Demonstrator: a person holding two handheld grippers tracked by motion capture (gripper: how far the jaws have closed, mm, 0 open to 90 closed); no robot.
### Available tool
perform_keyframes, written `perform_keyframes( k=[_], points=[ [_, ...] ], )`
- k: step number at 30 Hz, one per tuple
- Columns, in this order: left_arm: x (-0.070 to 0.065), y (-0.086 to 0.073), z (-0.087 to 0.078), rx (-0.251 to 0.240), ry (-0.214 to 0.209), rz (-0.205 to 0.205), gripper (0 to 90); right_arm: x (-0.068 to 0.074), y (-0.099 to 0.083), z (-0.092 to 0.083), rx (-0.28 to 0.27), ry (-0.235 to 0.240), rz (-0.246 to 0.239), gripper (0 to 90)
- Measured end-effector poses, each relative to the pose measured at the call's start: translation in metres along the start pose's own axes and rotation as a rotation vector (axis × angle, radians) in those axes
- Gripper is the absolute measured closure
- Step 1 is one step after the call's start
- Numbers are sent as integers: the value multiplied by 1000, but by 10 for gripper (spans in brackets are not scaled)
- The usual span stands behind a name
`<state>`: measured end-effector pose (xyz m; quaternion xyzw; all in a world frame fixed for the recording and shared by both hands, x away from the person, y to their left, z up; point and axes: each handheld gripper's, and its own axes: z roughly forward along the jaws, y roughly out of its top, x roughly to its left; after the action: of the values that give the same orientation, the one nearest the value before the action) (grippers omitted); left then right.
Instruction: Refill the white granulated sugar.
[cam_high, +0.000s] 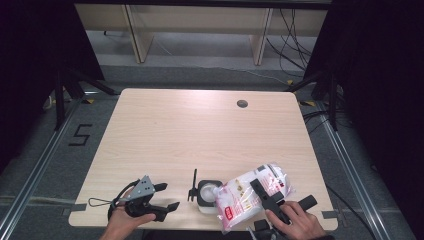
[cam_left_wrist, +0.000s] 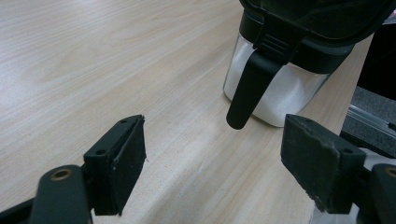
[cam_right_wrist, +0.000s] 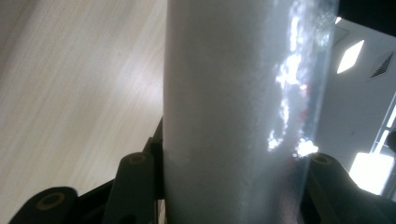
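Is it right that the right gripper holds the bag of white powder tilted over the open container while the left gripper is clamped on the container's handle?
Not quite. In the left gripper view the left gripper is open, short of the container's handle. The right gripper does hold the bag over it.

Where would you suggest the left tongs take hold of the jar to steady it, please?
Probably low on the jar's clear glass body, coming in level from its handle side, where the open left tongs already face it. The walls there look straight and upright, while the black handle tapers and hangs free, and the bag in the right tongs tilts over the mouth.
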<state>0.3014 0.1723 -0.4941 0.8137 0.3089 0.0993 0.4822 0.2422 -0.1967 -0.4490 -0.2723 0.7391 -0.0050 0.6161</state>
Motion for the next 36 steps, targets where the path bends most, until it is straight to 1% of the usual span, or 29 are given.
perform_keyframes(
  k=[1,2,5,6,7,9,10,11,13,16,17,18,19,21,22,24,25,26,27,28,29,32,33,34,36],
  points=[
    [0,0,0,0,-1,7,217,0,0,-1,3,-5,-2,570],
    [0,0,0,1,-4,-4,217,-1,0,-2,6,-5,-4,571],
    [0,0,0,2,-3,-8,217,-2,0,-2,5,-8,-14,573],
    [0,-1,1,-4,-6,-7,217,-2,0,-2,7,-7,-10,573],
    [0,0,0,3,-2,4,217,-2,0,-2,8,-7,-7,574],
    [0,0,0,2,-3,-4,217,-1,0,-2,6,-6,-4,574],
    [0,0,0,1,-4,0,217,-1,0,-2,5,-4,-2,574],
    [2,0,0,-1,-7,22,217,-1,0,-2,6,-3,-3,574],
    [0,0,0,6,-2,3,217,-1,0,-1,-2,2,-1,574],
    [0,0,0,-2,-3,-2,217,1,-1,1,-11,7,11,576],
    [0,0,1,-7,-4,-10,217,2,-1,1,-9,13,16,577],
    [0,0,0,3,-2,4,217,3,-1,2,-8,17,13,577],
    [0,0,0,0,-6,-1,217,3,-1,2,-11,22,11,578],
    [0,0,0,7,0,-2,217,4,-1,3,-15,28,19,579],
    [0,0,1,-1,-7,-8,217,5,-1,4,-14,29,22,580],
    [0,0,1,0,-8,-7,217,5,-1,4,-16,29,13,581],
    [0,0,1,1,-7,-6,217,5,-1,4,-8,40,7,582],
    [0,0,1,1,-7,-7,217,6,-1,5,-9,40,3,583],
    [0,0,1,1,-7,-8,217,7,-1,5,-7,42,2,583],
    [0,0,0,0,-6,-2,217,8,-1,5,-5,32,3,584],
    [0,0,1,1,-8,-8,217,8,-1,5,-9,36,5,585],
    [0,-1,1,3,-6,-5,217,9,-1,6,-1,39,4,587],
    [0,0,0,3,-6,1,217,10,0,5,9,39,9,587],
    [0,0,0,3,-8,10,217,9,0,7,-1,42,-16,588],
    [1,0,1,-1,-11,27,217,11,1,6,12,39,-8,590]
  ],
)
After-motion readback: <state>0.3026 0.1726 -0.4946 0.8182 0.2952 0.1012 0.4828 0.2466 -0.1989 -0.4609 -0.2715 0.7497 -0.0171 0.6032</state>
